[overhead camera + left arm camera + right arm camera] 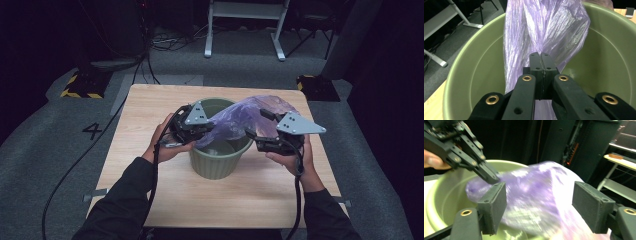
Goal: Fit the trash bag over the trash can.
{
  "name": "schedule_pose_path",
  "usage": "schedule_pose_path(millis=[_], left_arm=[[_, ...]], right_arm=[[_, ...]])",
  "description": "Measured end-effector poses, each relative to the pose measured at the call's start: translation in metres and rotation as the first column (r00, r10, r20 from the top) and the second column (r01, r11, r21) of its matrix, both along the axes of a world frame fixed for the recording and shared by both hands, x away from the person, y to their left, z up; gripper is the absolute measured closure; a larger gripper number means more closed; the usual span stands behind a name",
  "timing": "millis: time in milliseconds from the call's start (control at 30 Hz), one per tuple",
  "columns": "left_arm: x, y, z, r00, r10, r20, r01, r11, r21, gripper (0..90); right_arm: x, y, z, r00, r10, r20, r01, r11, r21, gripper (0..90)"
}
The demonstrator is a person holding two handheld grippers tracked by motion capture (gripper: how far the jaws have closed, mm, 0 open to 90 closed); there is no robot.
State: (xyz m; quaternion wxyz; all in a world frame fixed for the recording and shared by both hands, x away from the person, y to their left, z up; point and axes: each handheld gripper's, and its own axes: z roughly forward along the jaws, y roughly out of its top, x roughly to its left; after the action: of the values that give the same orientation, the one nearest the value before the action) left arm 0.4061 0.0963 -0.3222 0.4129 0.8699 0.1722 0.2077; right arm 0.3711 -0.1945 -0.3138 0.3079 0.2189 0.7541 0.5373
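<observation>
High view: purple bag (250,117) apparently draping into green bin (218,162).

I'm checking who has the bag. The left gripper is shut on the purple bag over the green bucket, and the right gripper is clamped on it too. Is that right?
Not quite. The left gripper is shut on the purple bag over the green bucket, but the right gripper isn't clamped: the right gripper view shows its jaws standing wide apart either side of the bag, not pressing on it.

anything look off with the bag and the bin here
The purple bag is not seated in the green bin: it bunches in a twist over the far right rim, pinched by the left gripper.
</observation>
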Motion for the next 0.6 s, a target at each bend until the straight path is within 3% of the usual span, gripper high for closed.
schedule_pose_path(millis=[200, 400, 600], left_arm=[[0.005, 0.008, -0.001, 0.9999, 0.013, -0.010, -0.013, 0.9998, -0.013, 89.9], [0.006, 0.012, -0.002, 0.9996, 0.027, -0.003, -0.027, 0.9996, -0.013, 89.9], [0.007, 0.017, -0.004, 0.9992, 0.038, -0.010, -0.038, 0.9990, -0.025, 89.8]], right_arm=[[-0.010, -0.026, -0.006, 0.9992, -0.040, -0.001, 0.040, 0.9992, 0.006, 25.6], [-0.010, -0.050, -0.024, 0.9938, -0.109, -0.021, 0.109, 0.9936, -0.030, 22.8], [-0.003, -0.054, -0.044, 0.9891, -0.136, -0.056, 0.132, 0.9881, -0.079, 24.2]])
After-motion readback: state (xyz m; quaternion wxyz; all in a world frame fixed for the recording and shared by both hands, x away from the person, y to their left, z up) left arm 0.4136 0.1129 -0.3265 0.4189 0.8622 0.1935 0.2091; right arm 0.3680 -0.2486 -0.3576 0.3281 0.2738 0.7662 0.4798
